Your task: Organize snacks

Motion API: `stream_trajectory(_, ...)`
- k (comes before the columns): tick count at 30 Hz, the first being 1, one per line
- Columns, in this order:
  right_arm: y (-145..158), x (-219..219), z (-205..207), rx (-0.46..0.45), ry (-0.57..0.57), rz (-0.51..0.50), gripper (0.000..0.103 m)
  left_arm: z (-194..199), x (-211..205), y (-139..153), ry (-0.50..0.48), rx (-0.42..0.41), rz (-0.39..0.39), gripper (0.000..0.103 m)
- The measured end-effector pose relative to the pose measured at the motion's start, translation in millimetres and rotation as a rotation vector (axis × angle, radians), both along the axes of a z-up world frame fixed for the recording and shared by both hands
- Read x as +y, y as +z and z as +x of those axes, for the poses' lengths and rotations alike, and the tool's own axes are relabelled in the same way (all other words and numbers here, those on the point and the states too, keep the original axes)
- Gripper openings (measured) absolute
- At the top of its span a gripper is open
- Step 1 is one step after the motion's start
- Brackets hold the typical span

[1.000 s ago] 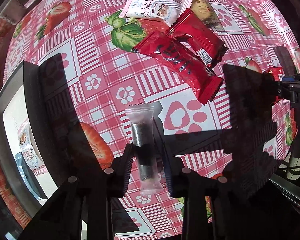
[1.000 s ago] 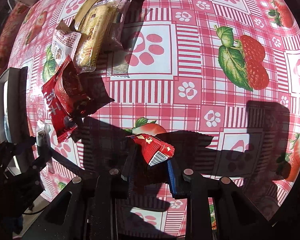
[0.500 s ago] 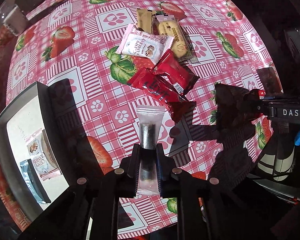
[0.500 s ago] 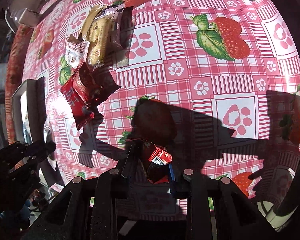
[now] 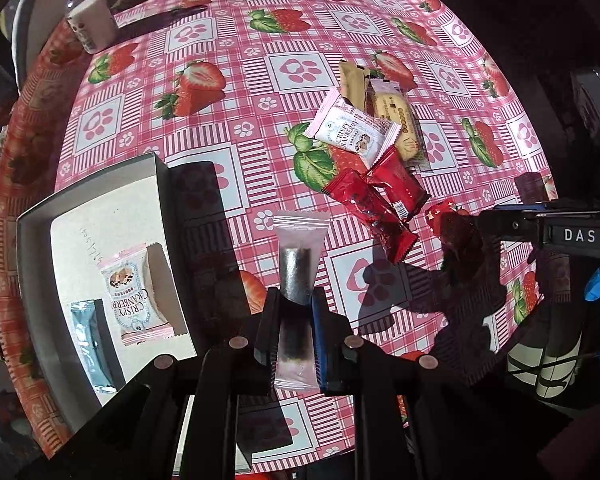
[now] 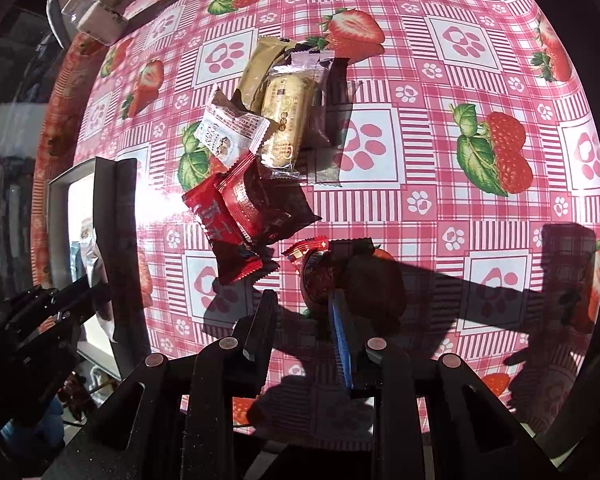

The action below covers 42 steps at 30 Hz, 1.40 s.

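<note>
Left wrist view: the left gripper (image 5: 294,320) has its fingers clenched on a clear packet (image 5: 299,268) with a dark roll inside, held above the desk (image 5: 236,92), which is covered in a pink strawberry-print cloth. To the left lies an open box (image 5: 40,216) containing a white cranberry packet (image 5: 134,296) and a blue packet (image 5: 90,344). Ahead lies a pile of snacks: two red packets (image 5: 376,200), a white packet (image 5: 352,132), a biscuit packet (image 5: 396,116) and a tan packet (image 5: 352,84). A white bottle (image 5: 90,20) stands at the far edge.

Right wrist view: the right gripper (image 6: 300,320) holds a small red packet (image 6: 316,268) against its blue finger; the other finger stands apart from it, so whether the packet is truly clamped cannot be told. The same pile (image 6: 260,140) lies just beyond, with the box (image 6: 60,184) at far left.
</note>
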State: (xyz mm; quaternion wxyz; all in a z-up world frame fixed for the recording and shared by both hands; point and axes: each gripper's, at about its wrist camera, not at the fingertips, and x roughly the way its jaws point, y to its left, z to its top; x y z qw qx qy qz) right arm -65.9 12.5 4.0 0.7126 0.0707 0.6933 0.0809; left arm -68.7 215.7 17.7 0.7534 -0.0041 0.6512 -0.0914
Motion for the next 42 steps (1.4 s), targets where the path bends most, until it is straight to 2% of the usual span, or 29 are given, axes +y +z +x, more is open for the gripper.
stream_trajectory(6,7.0,31.1,6.5,-0.028,0.059,0.005,0.029,-2.6,22.9,6.4,0.059,-0.018,0.000,0.017)
stream_trajectory(11,11.6,45.2,11.9,-0.032,0.090,0.007,0.029,-7.1,42.6,3.9,0.109,0.001,-0.045,0.021)
stream_trajectory(15,12.4,47.2,8.4,-0.030,0.099,0.001,0.029,-11.1,29.4,-11.5,0.050,0.055,-0.045,0.041)
stream_trajectory(19,6.9,39.7,0.8,-0.006,0.081,0.000,0.029,-8.2,6.1,-31.3,-0.005,0.079,0.063,0.057)
stream_trajectory(21,5.3,34.4,-2.2,0.002,0.069,-0.001,0.029,-5.5,5.0,-45.2,0.018,0.121,0.075,0.057)
stream_trajectory(23,4.8,28.7,-5.2,0.007,0.060,-0.006,0.029,-5.8,9.6,-56.9,0.062,0.167,0.044,0.057)
stream_trajectory(26,4.4,18.4,-9.5,0.015,0.048,-0.010,0.029,-9.6,20.4,-65.2,0.112,0.179,0.038,0.058)
stream_trajectory(28,1.3,12.4,-10.7,0.025,0.040,-0.010,0.029,-11.7,29.5,-68.0,0.142,0.187,-0.003,0.058)
stream_trajectory(31,-11.8,4.4,-11.0,0.073,0.013,0.015,0.030,-14.0,39.1,-70.8,0.155,0.190,-0.008,0.058)
stream_trajectory(32,-17.3,1.3,-11.2,0.096,-0.003,0.021,0.038,-14.3,41.8,-72.2,0.162,0.196,-0.012,0.058)
stream_trajectory(33,-23.1,-1.9,-11.1,0.118,-0.023,0.026,0.051,-14.7,44.7,-74.3,0.172,0.208,-0.023,0.058)
stream_trajectory(34,-28.2,-5.4,-11.1,0.135,-0.042,0.026,0.077,-14.2,46.1,-75.7,0.181,0.219,-0.035,0.059)
stream_trajectory(35,-31.5,-8.8,-11.3,0.136,-0.061,0.026,0.082,-13.8,46.8,-76.8,0.185,0.223,-0.037,0.060)
stream_trajectory(42,-58.5,-26.6,-6.6,0.196,-0.125,-0.005,0.082,-2.1,38.1,-84.5,0.221,0.213,0.028,0.072)
